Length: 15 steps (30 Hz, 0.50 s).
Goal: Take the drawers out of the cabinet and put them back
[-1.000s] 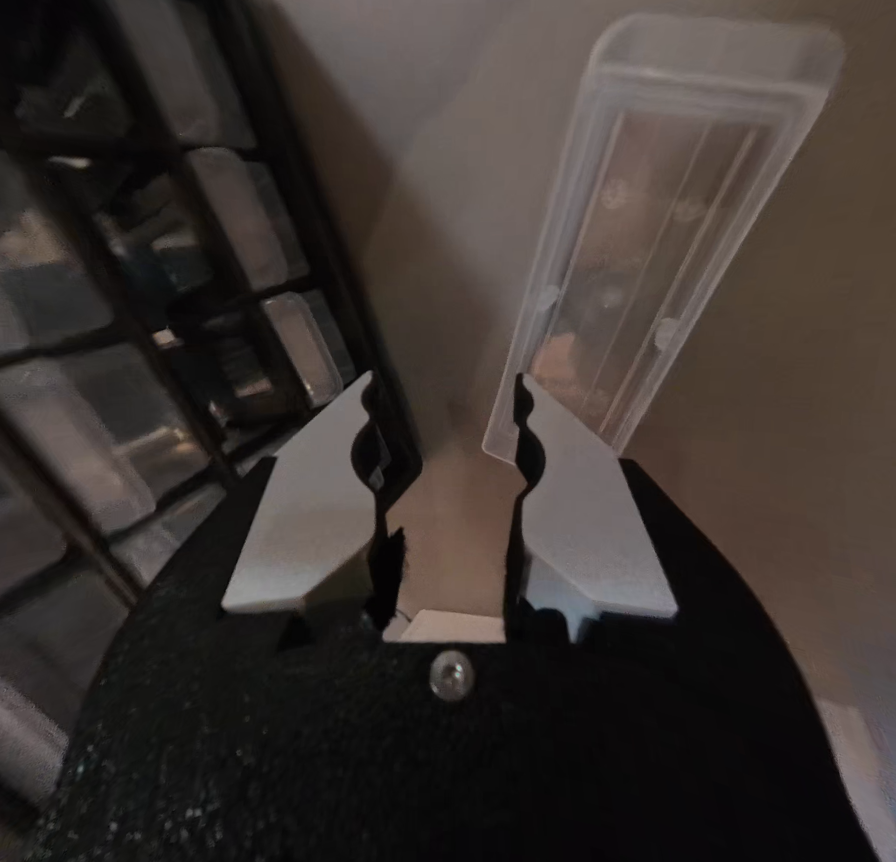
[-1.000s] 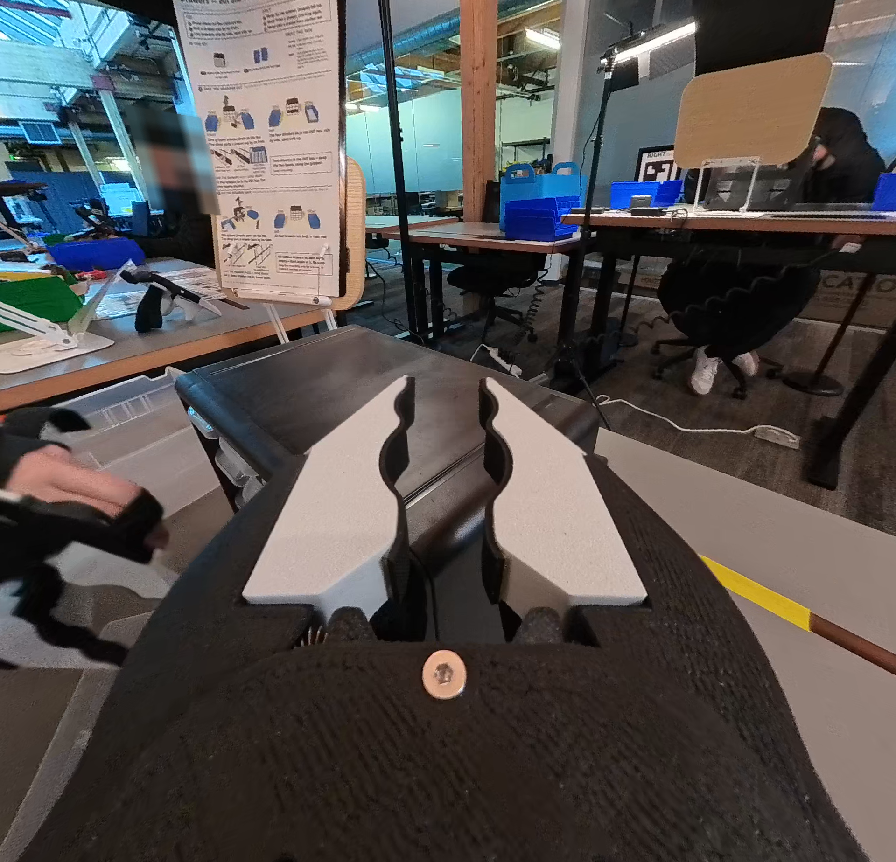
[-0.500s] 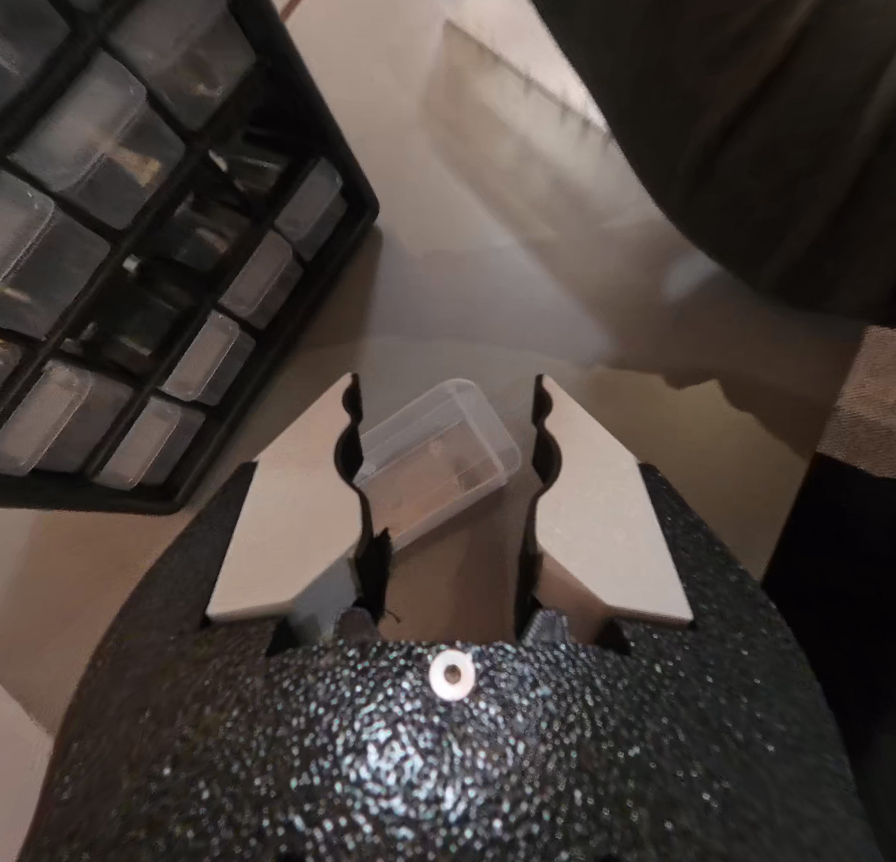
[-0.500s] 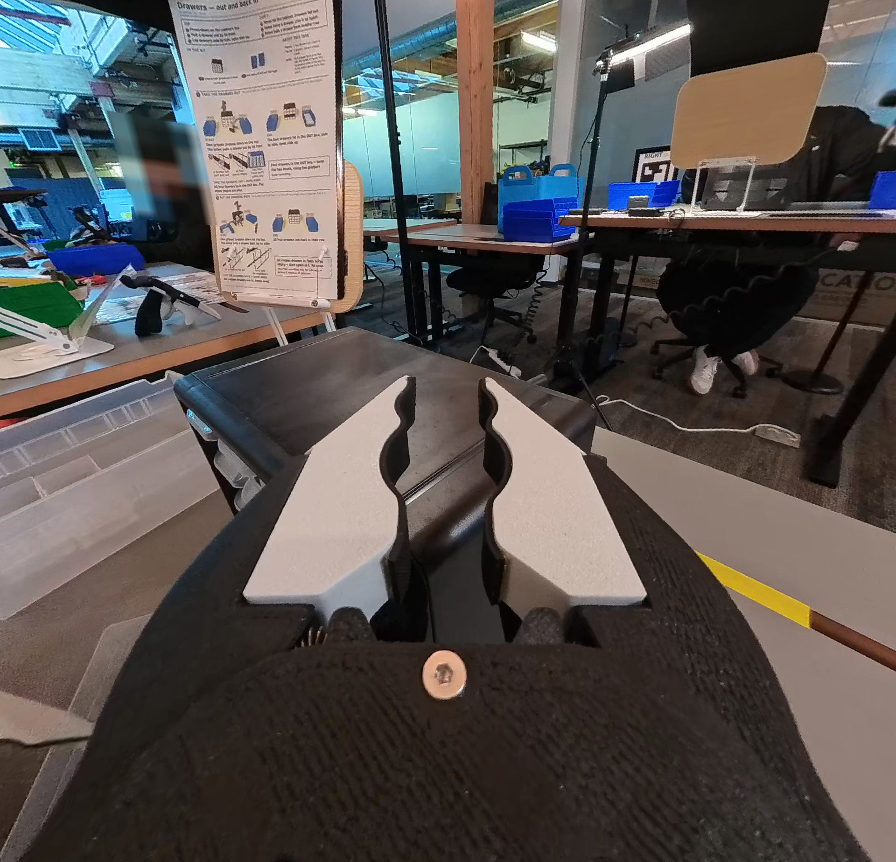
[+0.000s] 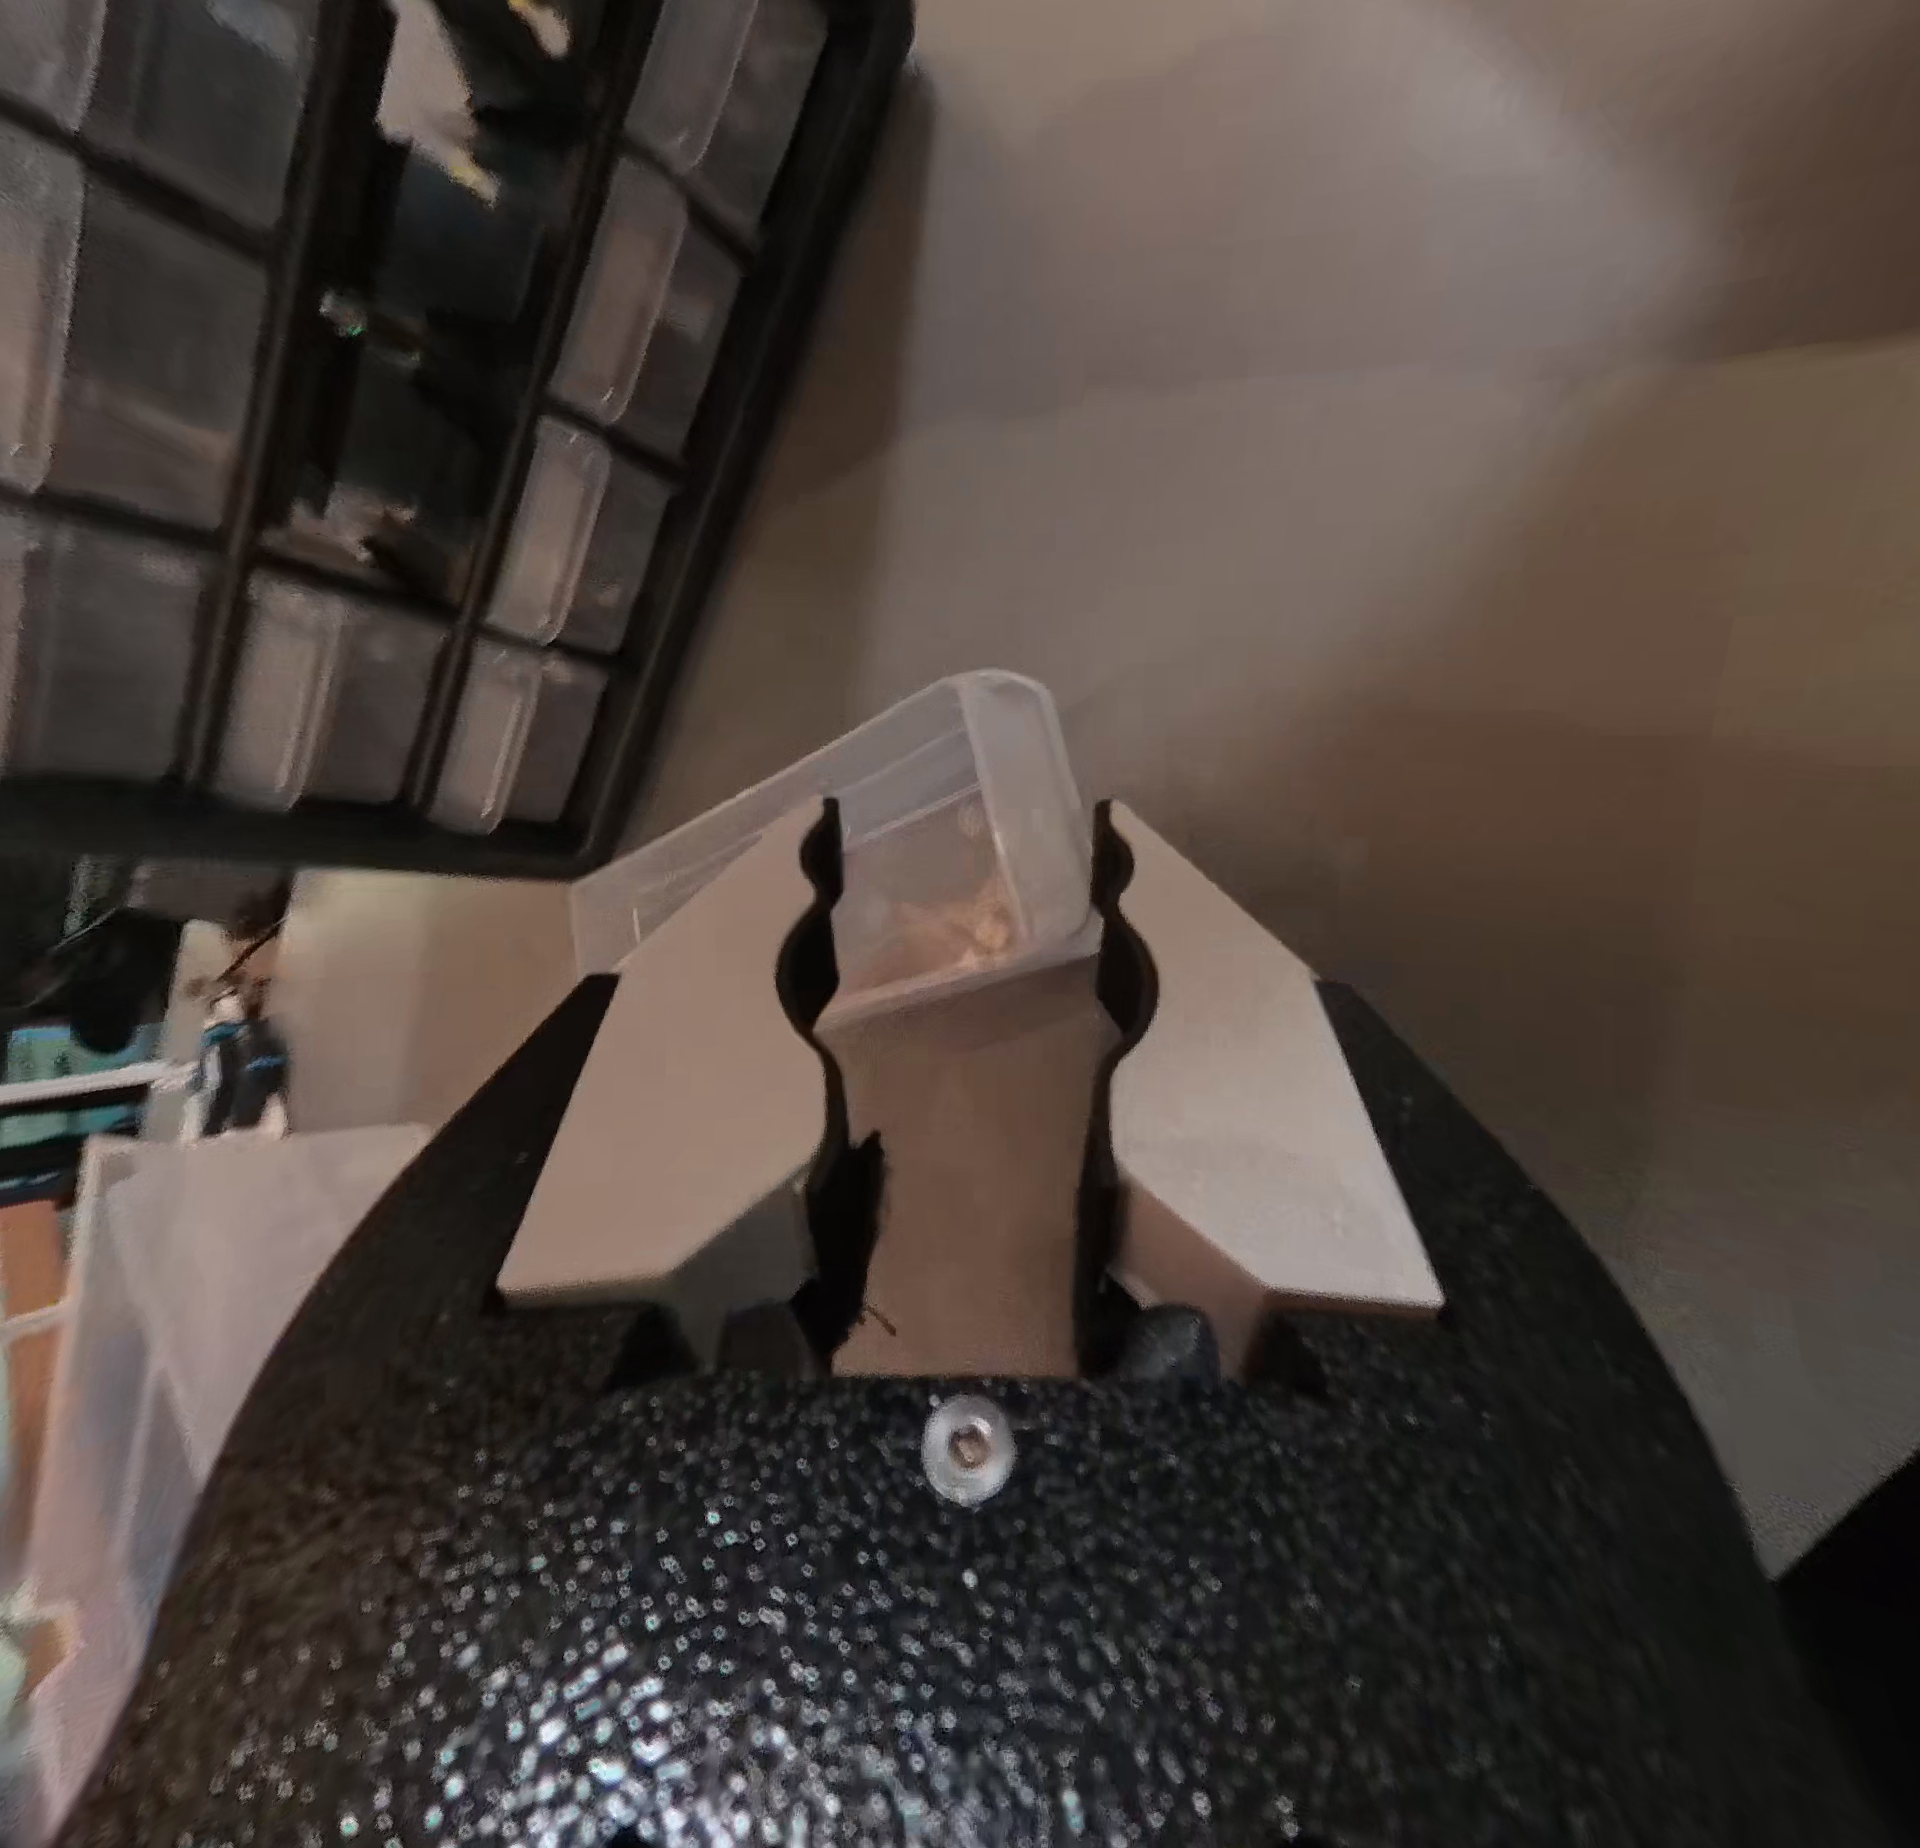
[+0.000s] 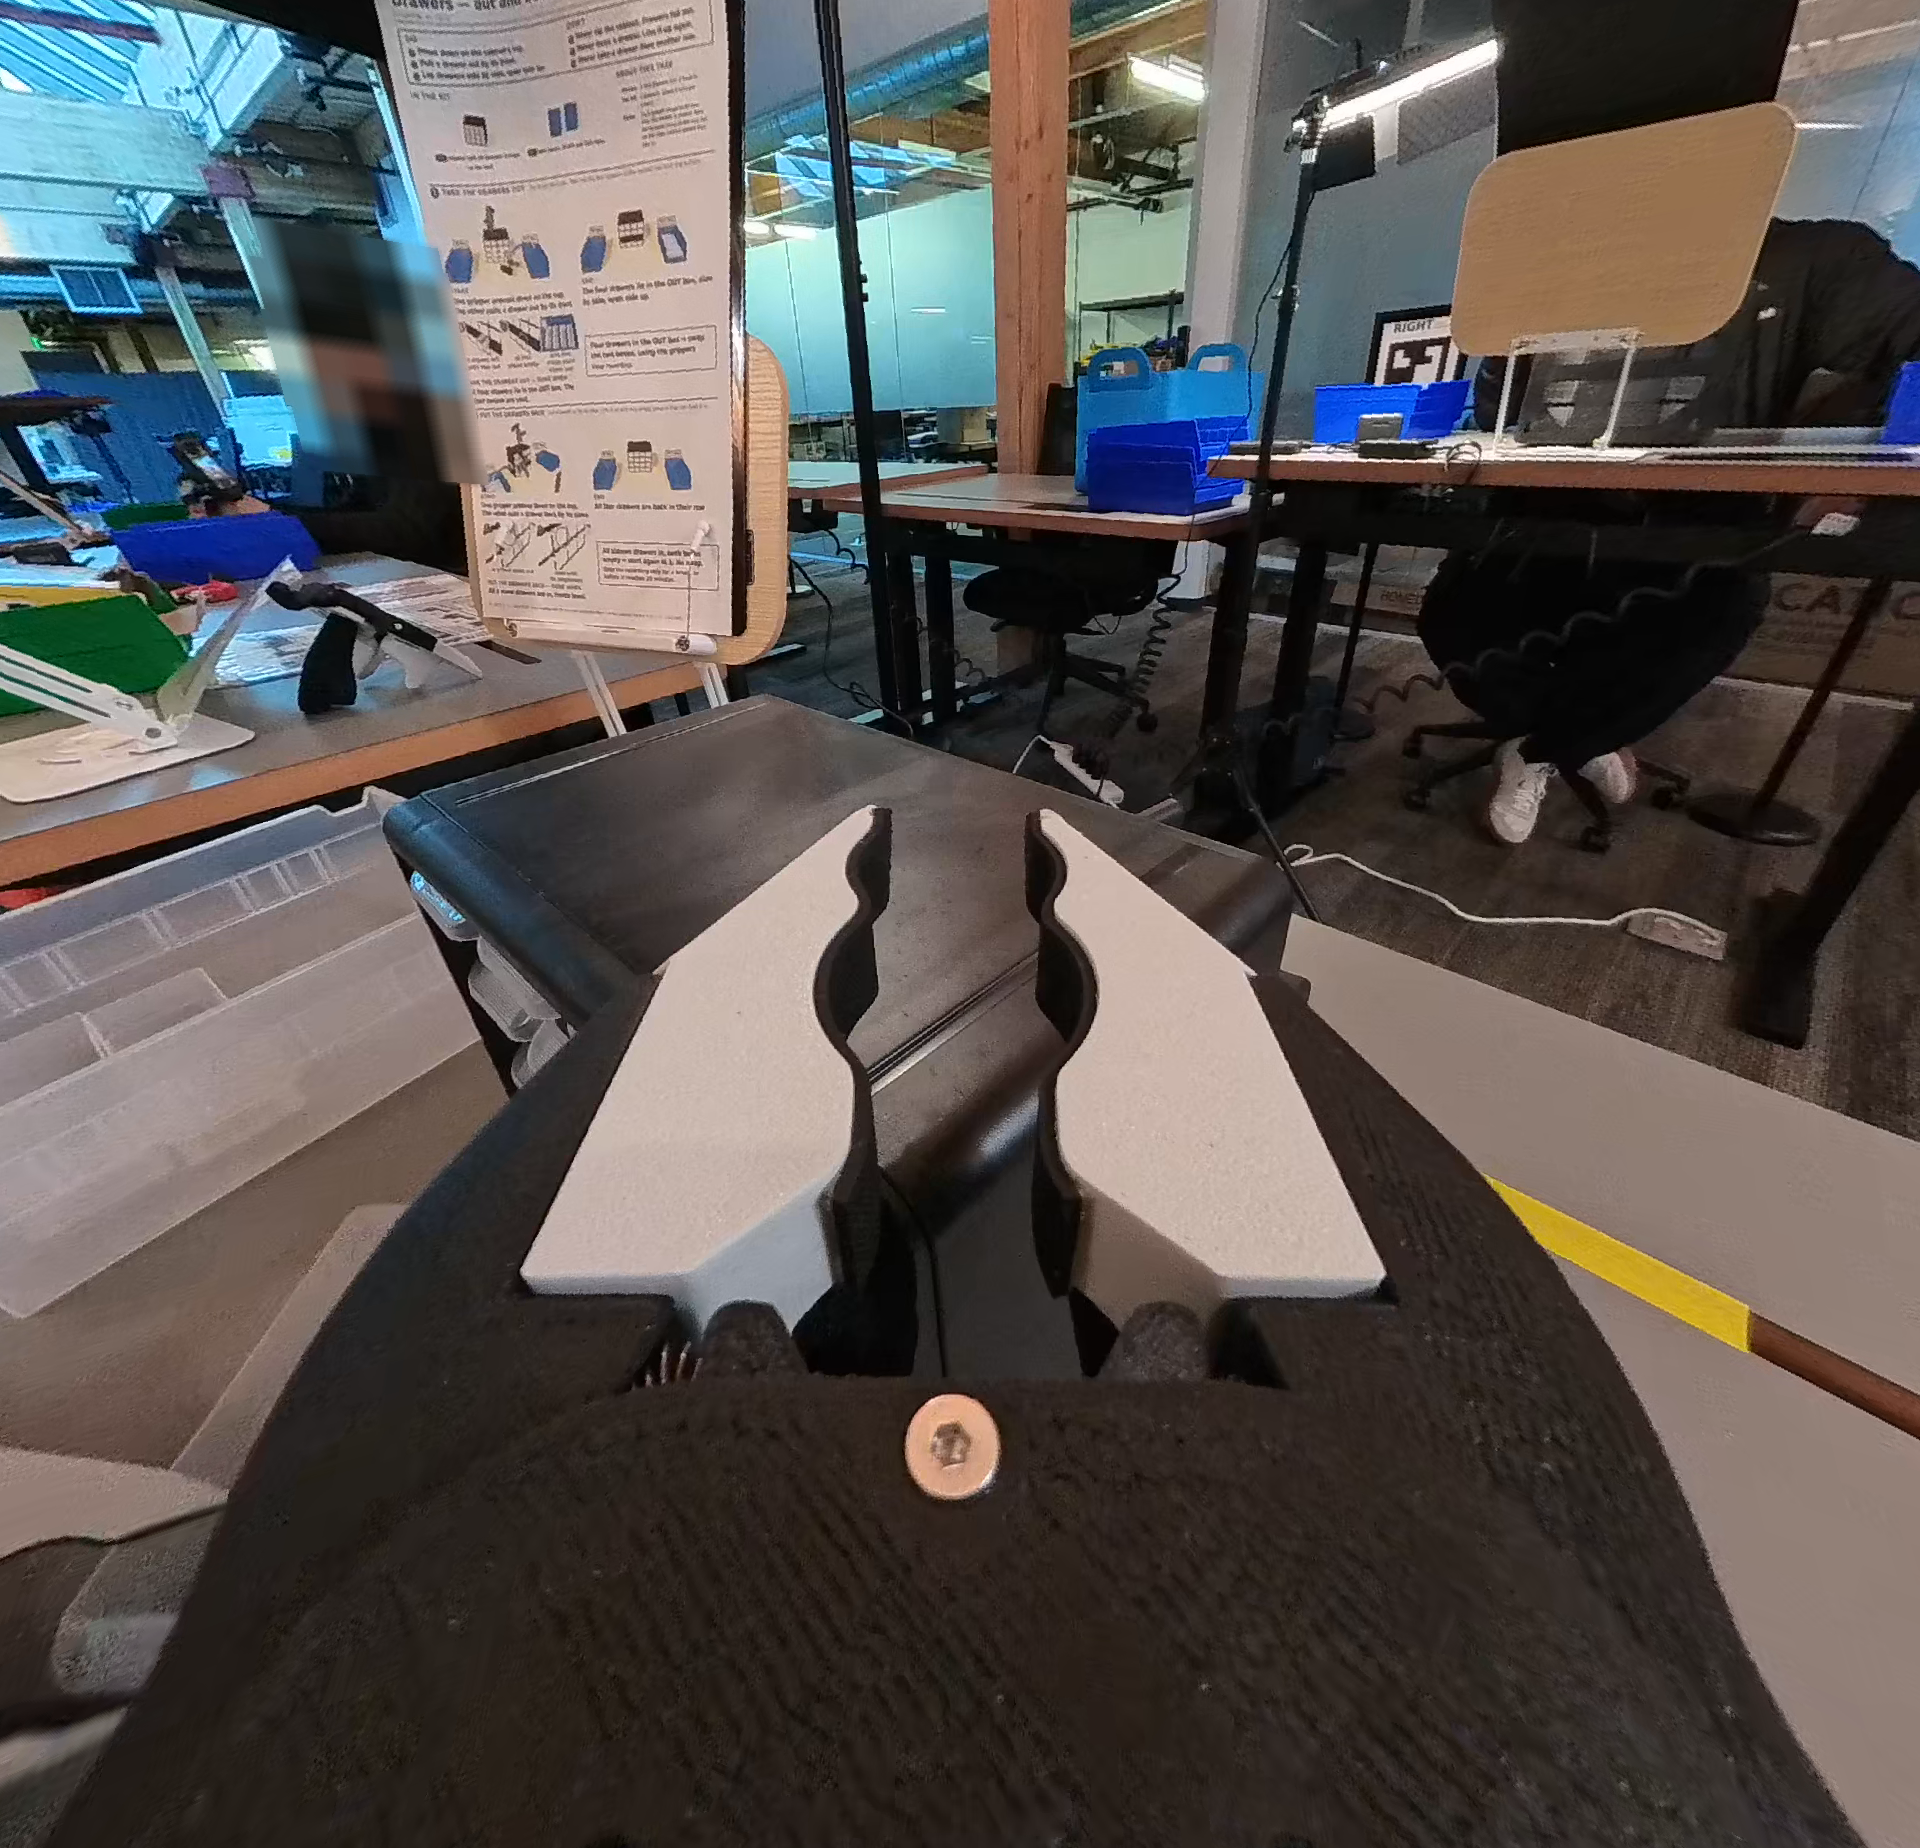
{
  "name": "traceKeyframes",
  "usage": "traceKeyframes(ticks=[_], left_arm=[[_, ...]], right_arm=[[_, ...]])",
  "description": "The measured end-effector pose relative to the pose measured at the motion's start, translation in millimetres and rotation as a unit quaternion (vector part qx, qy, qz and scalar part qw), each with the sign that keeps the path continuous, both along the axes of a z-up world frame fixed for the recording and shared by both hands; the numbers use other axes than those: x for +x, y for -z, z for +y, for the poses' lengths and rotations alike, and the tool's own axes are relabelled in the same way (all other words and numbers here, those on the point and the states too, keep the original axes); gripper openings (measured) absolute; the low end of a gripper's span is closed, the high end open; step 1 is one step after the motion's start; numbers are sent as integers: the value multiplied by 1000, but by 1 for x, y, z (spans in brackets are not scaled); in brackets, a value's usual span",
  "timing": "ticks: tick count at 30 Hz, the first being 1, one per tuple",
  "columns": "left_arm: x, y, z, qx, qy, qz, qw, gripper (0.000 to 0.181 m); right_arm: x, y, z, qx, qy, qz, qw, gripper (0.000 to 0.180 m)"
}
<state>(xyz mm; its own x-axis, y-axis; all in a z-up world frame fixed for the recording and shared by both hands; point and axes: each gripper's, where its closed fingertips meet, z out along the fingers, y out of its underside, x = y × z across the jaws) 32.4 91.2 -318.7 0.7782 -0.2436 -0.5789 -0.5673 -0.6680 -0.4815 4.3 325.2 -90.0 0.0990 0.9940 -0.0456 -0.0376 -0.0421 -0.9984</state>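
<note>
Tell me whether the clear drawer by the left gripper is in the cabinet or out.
Out. The clear drawer lies on the table beside the black cabinet, ahead of the open left gripper.

A printed instruction sheet (image 6: 582, 302) with a heading, small diagrams and blocks of writing stands clipped to a wooden board behind the black cabinet (image 6: 790, 863); far right of that sheet, a black-and-white square marker sign (image 6: 1418, 346) with a short word above its pattern stands on a distant tabletop (image 6: 1558, 468); the left wrist view shows no writing.
</note>
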Motion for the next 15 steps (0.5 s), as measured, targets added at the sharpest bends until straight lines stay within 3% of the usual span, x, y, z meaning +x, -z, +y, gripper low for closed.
traceKeyframes(ticks=[5,10,15], left_arm=[[-21,9,-21,-30,-12,1,999,40],[-27,11,-16,-34,-19,35,999,40],[-46,20,-25,-69,-19,98,993,19]], right_arm=[[-1,0,-2,2,-1,-3,1000,25],[-3,1,-3,5,-2,-5,1000,24],[-3,0,-4,4,-3,-4,1000,24]])
